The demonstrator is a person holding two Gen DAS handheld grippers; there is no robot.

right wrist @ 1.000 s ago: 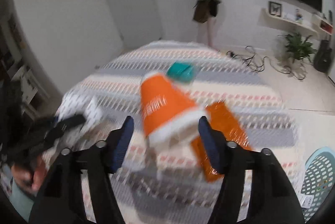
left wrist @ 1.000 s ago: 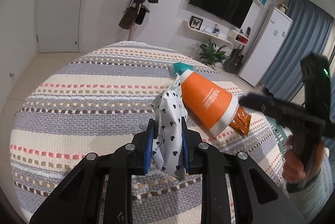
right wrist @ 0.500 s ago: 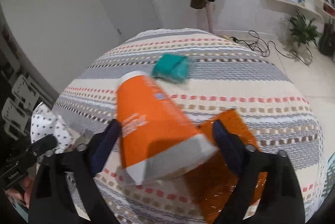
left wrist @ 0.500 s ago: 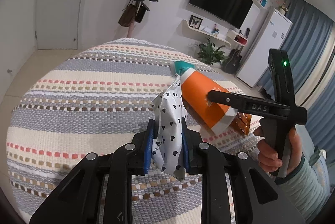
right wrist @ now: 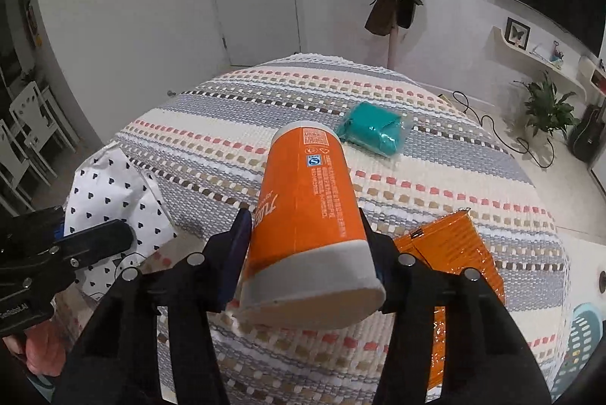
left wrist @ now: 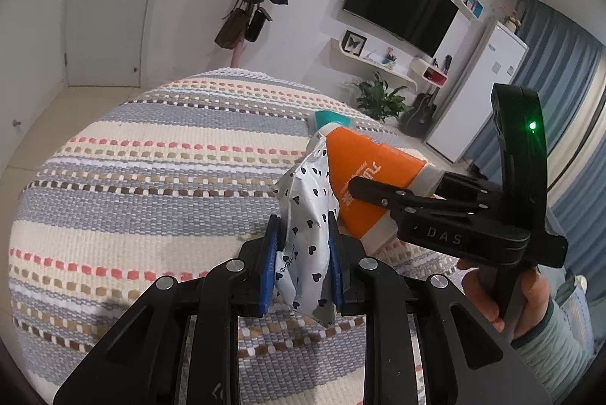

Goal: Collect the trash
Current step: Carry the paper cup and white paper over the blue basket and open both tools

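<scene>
A: Where's your trash at?

B: Your left gripper is clamped on the heart-print bag. Your right gripper just closed in, jaws pinching the orange cup over the striped tablecloth.

The orange paper cup lies on its side on the striped woven cloth, its white-rimmed mouth toward the right wrist camera and its narrower base pointing away. Printed text and a small blue mark run along its upper side. Beyond the cup's base, a little to its right, lies a teal packet in clear wrap, flat on the cloth. To the cup's right, partly behind its mouth, lies a glossy orange foil wrapper, creased and flat. To the cup's left stands a crumpled white paper bag printed with small dark hearts, raised off the cloth.
</scene>
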